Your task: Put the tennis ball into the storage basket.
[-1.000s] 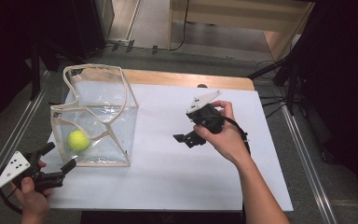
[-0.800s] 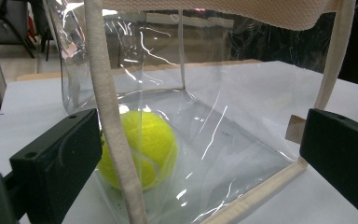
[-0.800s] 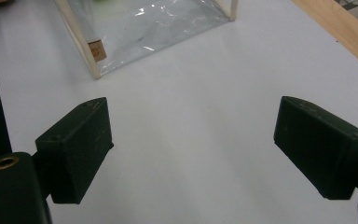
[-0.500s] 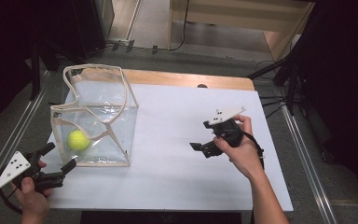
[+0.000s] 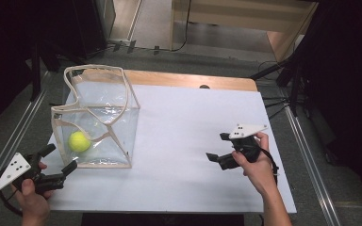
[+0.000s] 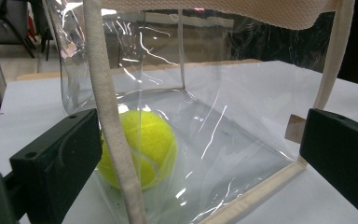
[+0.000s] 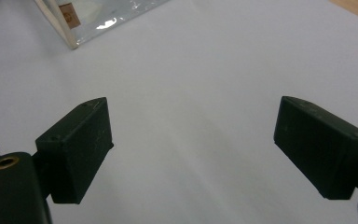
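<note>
A clear plastic bag (image 5: pixel 104 117) with cream fabric trim and straps stands upright on the left of the white table. A yellow-green tennis ball (image 5: pixel 79 141) lies inside it near the front left corner, seen through the plastic as the ball (image 6: pixel 142 147) in the left gripper view. My left gripper (image 5: pixel 60 159) rests at the table's front left edge, open, its jaws pointing at the bag with nothing between them. My right gripper (image 5: pixel 218 147) hovers low over the right part of the table, open and empty, aimed left toward the bag's corner (image 7: pixel 70 28).
The white tabletop (image 5: pixel 184 127) spreads between the bag and my right gripper. A wooden strip (image 5: pixel 193 81) runs along the table's far edge. Metal rails (image 5: pixel 306 150) flank the table on both sides, with dark floor and cables beyond.
My right gripper has moved toward the right and nearer the front of the table, sinking lower, still open. The left gripper, bag and ball stayed where they were.
</note>
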`<act>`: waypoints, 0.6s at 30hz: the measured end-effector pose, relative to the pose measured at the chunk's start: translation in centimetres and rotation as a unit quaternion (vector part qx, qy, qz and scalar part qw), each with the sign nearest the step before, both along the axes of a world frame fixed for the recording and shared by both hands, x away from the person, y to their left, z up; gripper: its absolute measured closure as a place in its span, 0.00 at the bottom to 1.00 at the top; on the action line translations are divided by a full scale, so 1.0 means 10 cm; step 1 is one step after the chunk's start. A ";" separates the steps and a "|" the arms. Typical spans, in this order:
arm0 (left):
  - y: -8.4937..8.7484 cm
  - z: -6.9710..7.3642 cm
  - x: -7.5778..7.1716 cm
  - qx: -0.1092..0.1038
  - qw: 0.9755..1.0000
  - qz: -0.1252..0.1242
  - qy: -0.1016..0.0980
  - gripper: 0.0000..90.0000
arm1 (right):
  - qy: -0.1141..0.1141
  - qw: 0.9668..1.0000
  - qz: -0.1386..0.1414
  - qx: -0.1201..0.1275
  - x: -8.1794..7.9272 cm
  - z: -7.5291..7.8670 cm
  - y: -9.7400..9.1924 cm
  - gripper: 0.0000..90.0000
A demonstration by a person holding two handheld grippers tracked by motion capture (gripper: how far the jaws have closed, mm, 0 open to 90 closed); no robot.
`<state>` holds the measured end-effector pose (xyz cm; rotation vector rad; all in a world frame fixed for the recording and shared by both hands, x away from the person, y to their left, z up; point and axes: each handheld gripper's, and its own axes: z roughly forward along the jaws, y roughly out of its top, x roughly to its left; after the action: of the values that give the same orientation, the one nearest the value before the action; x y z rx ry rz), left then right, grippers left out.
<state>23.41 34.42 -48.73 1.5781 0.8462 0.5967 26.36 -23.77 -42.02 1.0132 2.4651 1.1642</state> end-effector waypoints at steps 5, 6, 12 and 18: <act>0.00 0.00 0.00 0.001 1.000 -0.001 -0.001 0.00 | -0.007 1.000 -0.016 0.009 -0.09 -0.12 -0.14 0.11; 0.00 0.00 0.00 0.001 1.000 -0.001 -0.001 0.00 | -0.008 1.000 -0.020 0.011 -0.10 -0.14 -0.16 0.11; 0.00 0.00 0.00 0.001 1.000 -0.001 -0.001 0.00 | -0.015 0.998 -0.043 0.031 -0.20 -0.32 -0.34 0.11; 0.00 0.00 -0.01 0.003 1.000 -0.001 -0.001 0.00 | -0.032 0.996 -0.068 0.053 -0.30 -0.46 -0.52 0.11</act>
<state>23.36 34.39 -48.72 1.5826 0.8411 0.5992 23.38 -28.99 -46.59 1.1343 2.2684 1.2744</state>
